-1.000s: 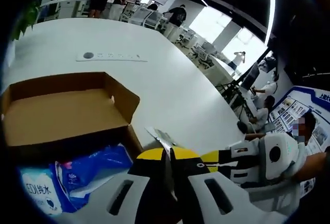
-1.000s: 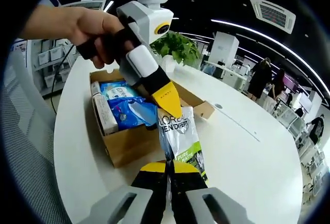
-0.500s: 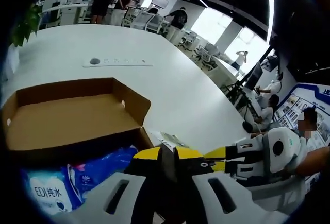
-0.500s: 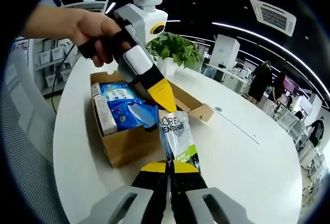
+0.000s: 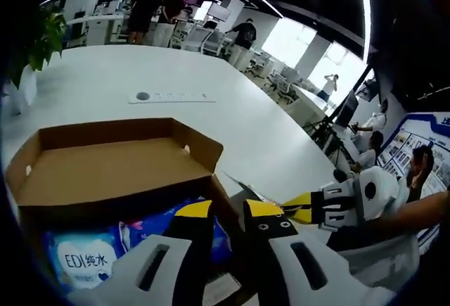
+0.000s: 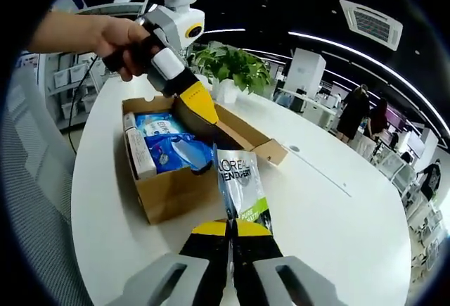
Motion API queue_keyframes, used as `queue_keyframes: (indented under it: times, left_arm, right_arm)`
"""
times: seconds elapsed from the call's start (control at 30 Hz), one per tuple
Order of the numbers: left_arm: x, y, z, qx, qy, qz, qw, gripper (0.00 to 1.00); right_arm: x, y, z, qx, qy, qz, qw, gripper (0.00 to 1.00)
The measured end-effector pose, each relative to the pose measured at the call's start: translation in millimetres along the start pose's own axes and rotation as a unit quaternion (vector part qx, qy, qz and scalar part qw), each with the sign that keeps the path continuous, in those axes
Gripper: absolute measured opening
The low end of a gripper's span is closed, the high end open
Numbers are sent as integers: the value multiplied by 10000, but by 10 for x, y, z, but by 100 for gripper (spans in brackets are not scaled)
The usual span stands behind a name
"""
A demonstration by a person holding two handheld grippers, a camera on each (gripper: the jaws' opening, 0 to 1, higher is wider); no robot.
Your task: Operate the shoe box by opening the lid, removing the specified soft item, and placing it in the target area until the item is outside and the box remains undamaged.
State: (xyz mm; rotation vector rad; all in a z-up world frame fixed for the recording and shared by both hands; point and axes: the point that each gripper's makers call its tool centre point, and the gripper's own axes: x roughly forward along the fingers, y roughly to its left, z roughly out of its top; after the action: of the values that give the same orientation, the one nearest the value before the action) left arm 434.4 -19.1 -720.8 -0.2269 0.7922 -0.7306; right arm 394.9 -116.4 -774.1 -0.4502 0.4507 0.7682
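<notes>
On a white office table [image 6: 337, 207], our right gripper [image 6: 230, 227] clamps the L'Oréal pouch [image 6: 241, 186] beside the open shoe box [image 6: 169, 186], our left gripper [image 5: 223, 209] parted above; a thin edge grip risks a drop.

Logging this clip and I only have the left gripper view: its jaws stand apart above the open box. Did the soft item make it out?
Observer: Yes. In the right gripper view the right gripper is shut on a silver and green pouch held outside the shoe box, over the white table.
Operator: Is the left gripper touching the pouch?
Observer: No. The left gripper hangs over the box, apart from the pouch.
Operator: What is left inside?
Observer: Blue soft packs and a narrow carton along one wall.
</notes>
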Motion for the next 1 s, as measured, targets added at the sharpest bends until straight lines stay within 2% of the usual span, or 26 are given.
queue_keyframes:
  times: [0.4, 0.63, 1.0]
  left_arm:
    - [-276, 144, 51, 120, -291, 104, 9994, 25]
    - [-457, 235, 47, 209, -478, 160, 9985, 29]
    - [-751, 481, 13, 197, -763, 365, 9962, 36]
  right_arm:
    - [65, 17, -49, -283, 102, 144, 9994, 0]
    - [119, 0, -120, -590, 258, 258, 9976, 0]
    - [209, -47, -205, -909, 427, 382, 9942, 0]
